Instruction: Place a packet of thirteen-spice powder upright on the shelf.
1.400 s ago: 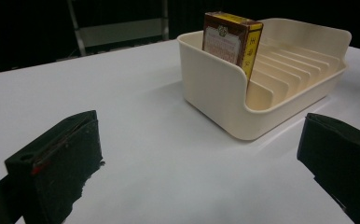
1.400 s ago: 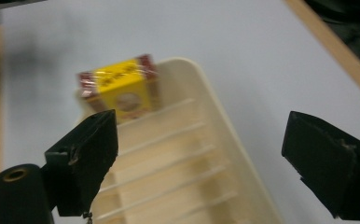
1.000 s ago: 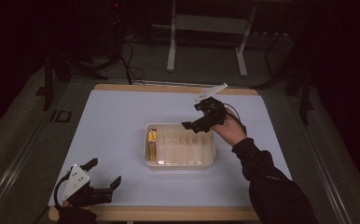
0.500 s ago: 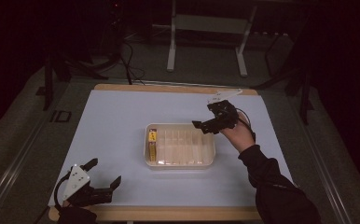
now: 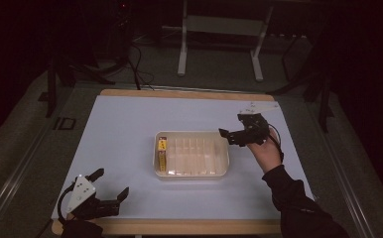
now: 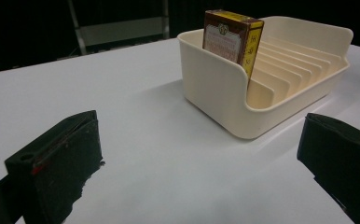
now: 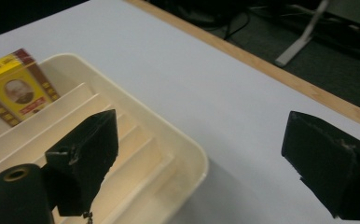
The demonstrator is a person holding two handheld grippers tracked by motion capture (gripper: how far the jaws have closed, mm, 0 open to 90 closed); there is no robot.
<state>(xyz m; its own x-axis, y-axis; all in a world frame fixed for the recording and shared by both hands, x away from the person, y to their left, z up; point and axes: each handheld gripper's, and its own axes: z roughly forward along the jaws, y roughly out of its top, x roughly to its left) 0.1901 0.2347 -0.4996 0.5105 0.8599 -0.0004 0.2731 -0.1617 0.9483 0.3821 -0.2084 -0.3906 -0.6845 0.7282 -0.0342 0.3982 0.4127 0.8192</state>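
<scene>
— Why is your right gripper (image 5: 239, 135) hanging over the end of that cream plastic slotted tray (image 5: 222, 167)?

— My jaws there are spread wide and carry nothing; one sits above the tray's right-hand slots, the other out over the bare white desk (image 5: 125, 134). I'd judge that this hand is placed to reach down into the tray from that end.

— And the yellow-and-brown cardboard packet (image 5: 162, 152)?

— It stands upright on its edge in the leftmost slot, tight against the tray's end wall (the dividers are what hold it up). The other slots look empty.

— Your left gripper (image 5: 111, 185) is well away from all that.

— Yes, it rests low at the desk's near left corner, jaws released and parted, nothing between them. They are aimed at the tray, so the packet (image 6: 232, 33) sits right ahead of them. My guess is that it waits there so as not to crowd the right hand.

— What is tricky here?

— The slots are narrow, so open jaws going in could catch a divider.
</scene>
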